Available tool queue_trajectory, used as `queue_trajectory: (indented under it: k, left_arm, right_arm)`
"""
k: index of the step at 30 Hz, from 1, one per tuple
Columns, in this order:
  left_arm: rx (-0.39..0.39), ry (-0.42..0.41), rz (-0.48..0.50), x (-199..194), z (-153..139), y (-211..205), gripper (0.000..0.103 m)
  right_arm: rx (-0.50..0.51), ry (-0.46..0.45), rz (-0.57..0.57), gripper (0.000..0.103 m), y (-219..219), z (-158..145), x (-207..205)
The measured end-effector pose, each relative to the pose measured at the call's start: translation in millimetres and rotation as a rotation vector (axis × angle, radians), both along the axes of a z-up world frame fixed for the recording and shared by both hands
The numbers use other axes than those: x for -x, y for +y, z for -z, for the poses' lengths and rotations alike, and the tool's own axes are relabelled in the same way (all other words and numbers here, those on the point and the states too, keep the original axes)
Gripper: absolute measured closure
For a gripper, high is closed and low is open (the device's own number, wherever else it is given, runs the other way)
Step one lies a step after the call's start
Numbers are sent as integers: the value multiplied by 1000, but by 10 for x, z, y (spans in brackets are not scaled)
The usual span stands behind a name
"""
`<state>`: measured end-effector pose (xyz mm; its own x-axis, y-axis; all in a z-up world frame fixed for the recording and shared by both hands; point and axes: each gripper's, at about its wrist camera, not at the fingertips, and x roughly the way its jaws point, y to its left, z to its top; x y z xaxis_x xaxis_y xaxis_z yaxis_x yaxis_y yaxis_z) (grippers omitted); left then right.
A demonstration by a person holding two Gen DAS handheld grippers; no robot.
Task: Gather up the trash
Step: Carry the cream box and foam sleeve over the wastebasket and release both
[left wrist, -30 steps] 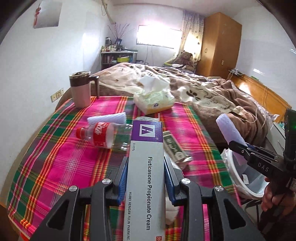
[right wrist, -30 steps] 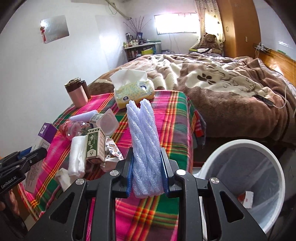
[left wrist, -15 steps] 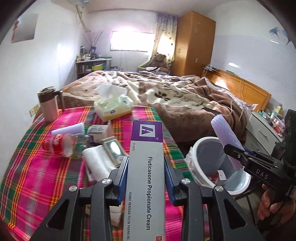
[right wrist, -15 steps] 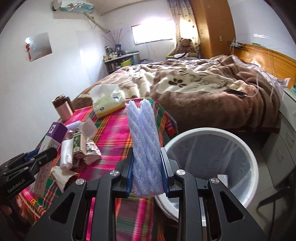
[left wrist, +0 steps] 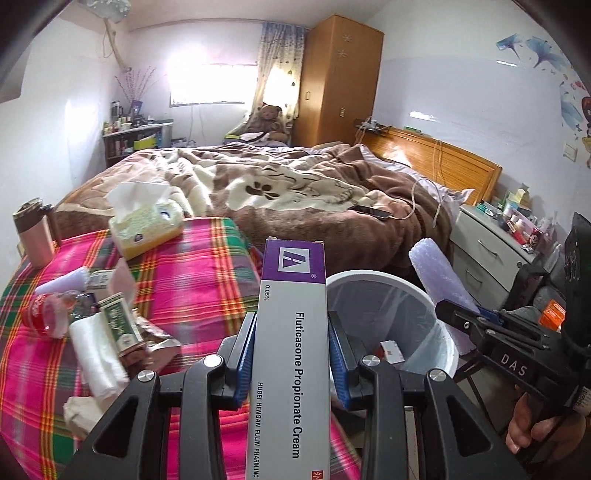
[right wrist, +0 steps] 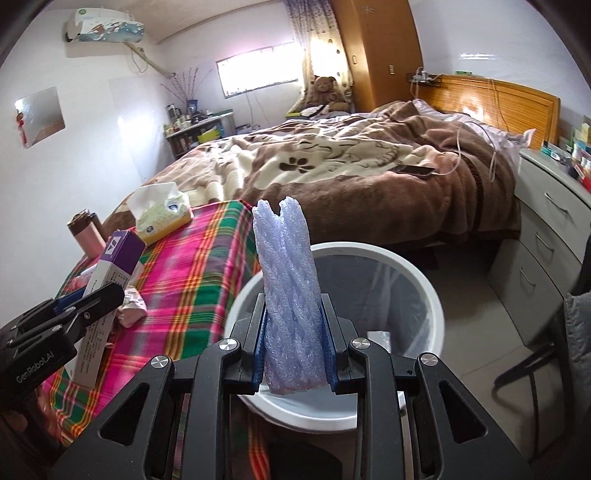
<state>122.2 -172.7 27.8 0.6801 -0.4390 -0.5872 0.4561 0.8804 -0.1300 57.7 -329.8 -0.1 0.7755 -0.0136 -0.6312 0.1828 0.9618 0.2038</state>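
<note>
Trash bin (right wrist: 436, 314), white with a clear liner, sits on the floor against the plaid tabletop (left wrist: 192, 280) edge, by the bed (left wrist: 295, 192). My left tongs (left wrist: 291, 365) are clamped on a Fluticasone Propionate Cream box (left wrist: 291, 332), box end over the bin's near rim. My right tongs (right wrist: 293, 350) are closed on a lavender foam net sleeve (right wrist: 288, 288), directly above the bin mouth. Only the left view shows the leftover pile: Coke bottle (left wrist: 46, 314), white roll (left wrist: 98, 358), green carton (left wrist: 120, 321), plus a small box (left wrist: 391, 350) inside the bin. Only the right view shows the AC unit (right wrist: 103, 26). Tissue pack (right wrist: 162, 214) and tumbler (right wrist: 86, 232) are in both.
</note>
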Motion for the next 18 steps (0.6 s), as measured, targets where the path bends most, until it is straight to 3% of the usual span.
queue_trajectory:
  k: [13, 18]
  left_arm:
    - [28, 25, 96, -163, 96, -611, 67]
    - [-9, 30, 110, -213, 191, -810, 67]
  right_arm:
    - [-21, 60, 72, 77, -285, 209, -39]
    - [-15, 74, 76, 77, -344, 258, -62]
